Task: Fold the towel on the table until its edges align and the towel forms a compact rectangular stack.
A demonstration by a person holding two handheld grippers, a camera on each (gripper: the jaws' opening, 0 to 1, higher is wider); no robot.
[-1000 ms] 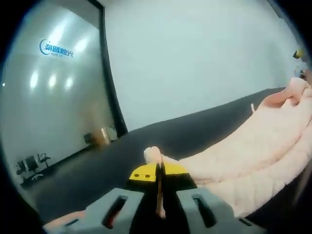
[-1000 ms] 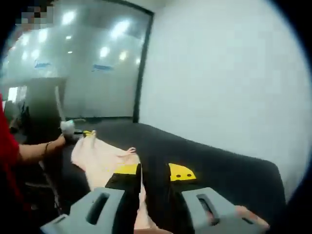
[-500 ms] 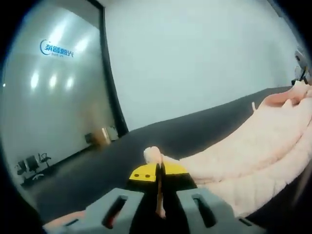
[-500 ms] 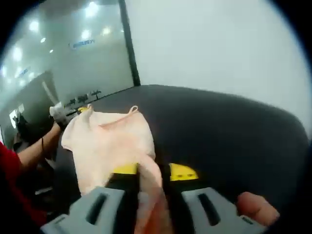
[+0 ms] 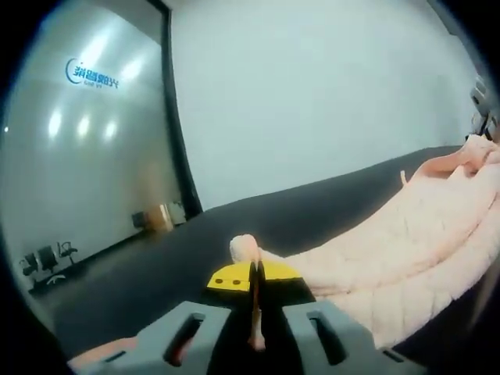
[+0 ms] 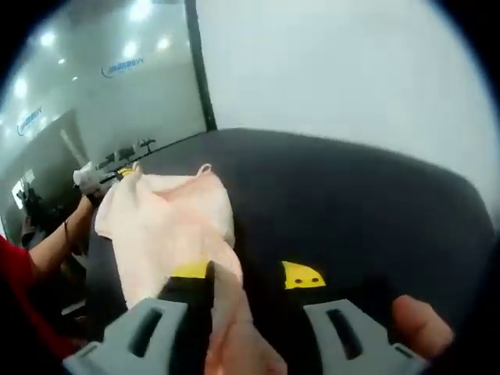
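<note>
— Left gripper view first: what's that gripper doing?

— The left gripper (image 5: 254,291) is clenched on a corner of the pink towel (image 5: 406,242); a little nub of cloth pokes up above the yellow tips at lower centre. From there the towel runs off to the right of the frame, lying in long soft ridges on the dark table (image 5: 156,273).

— And the other one?

— In the right gripper view the right gripper (image 6: 246,280) has its jaws spread, with towel cloth (image 6: 168,223) draped over the left jaw, low in the frame. I'd call it released, not pinching. The rest of the towel lies bunched at centre left on the table (image 6: 359,203), and the left gripper (image 6: 105,176) with a person's forearm (image 6: 55,238) shows at the far end, left edge of frame.

— So what should happen now?

— My guess: the right needs a clean bite on its corner, matching the left. Then keep the edge between them taut and level, so the fold lands square instead of dragging wrinkles along.
</note>
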